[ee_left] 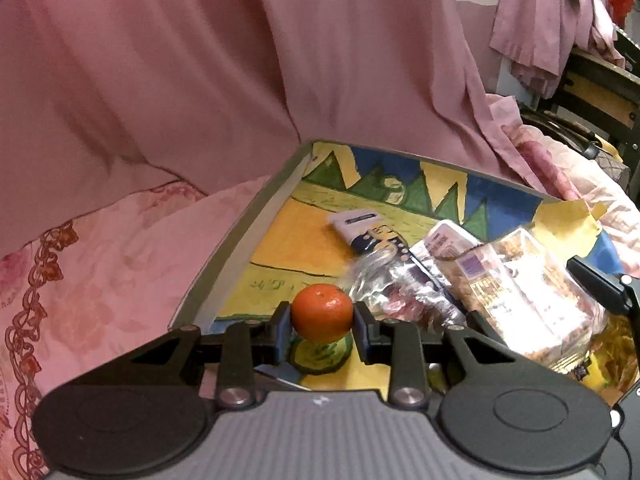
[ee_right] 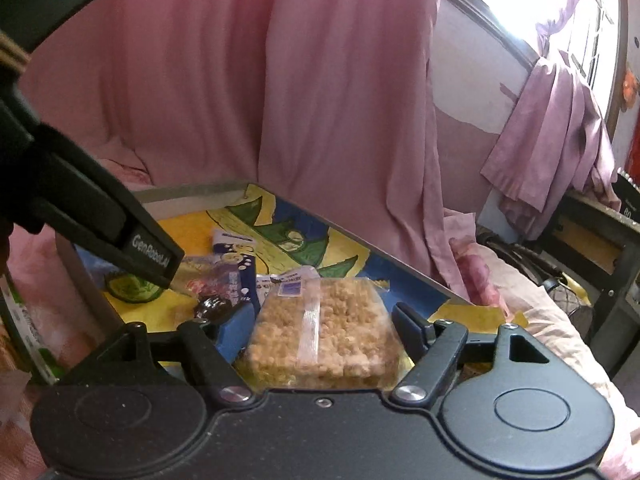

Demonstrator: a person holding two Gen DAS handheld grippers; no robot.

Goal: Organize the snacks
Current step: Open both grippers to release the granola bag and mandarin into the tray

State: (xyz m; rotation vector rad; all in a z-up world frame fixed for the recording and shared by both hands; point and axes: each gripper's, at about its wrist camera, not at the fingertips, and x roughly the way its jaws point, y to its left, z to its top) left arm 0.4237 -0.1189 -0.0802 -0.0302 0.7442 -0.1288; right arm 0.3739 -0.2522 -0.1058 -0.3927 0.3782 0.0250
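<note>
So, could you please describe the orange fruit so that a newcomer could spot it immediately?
Find the colourful painted table against the pink curtain. At its near edge, the left gripper clamps a small round mandarin. It is the only bare fruit; its neighbours are plastic-wrapped snack packets.

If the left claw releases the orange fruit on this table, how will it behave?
The orange fruit is round and smooth, so it would probably roll on the table. Its glossy skin may slip. The left claw pinches it without visible denting, so it seems firm.
</note>
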